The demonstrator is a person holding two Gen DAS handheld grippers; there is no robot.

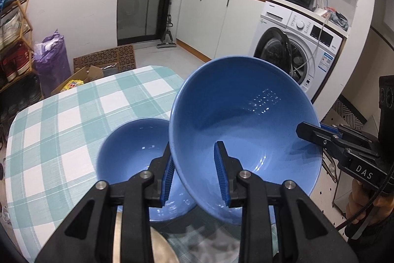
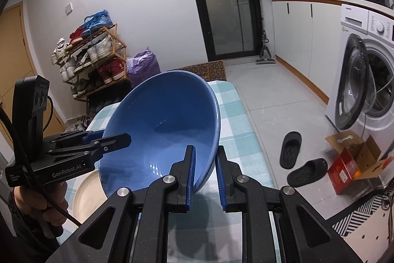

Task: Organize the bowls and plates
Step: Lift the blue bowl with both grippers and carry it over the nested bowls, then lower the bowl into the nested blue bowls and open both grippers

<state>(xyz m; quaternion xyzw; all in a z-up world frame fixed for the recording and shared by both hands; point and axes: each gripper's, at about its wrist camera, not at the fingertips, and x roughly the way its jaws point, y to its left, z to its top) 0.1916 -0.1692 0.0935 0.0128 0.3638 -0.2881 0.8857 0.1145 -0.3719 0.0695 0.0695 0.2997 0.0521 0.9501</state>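
A large blue bowl (image 1: 246,120) is held tilted above the checked table (image 1: 73,115). My left gripper (image 1: 194,176) straddles its near rim, one pad inside and one outside, with a gap showing. My right gripper (image 2: 205,176) is shut on the opposite rim of the same bowl (image 2: 162,125); it shows at the right of the left wrist view (image 1: 317,134). A second, smaller blue bowl (image 1: 138,149) sits on the table just left of and below the held bowl. A cream plate (image 2: 86,191) lies on the table under the left gripper (image 2: 108,139).
The table's far edge (image 1: 147,70) drops to the floor with a cardboard box (image 1: 83,80). A washing machine (image 1: 303,48) with an open door stands to the right. Slippers (image 2: 300,162) and a red box (image 2: 354,164) lie on the floor. A shoe rack (image 2: 93,53) stands at far left.
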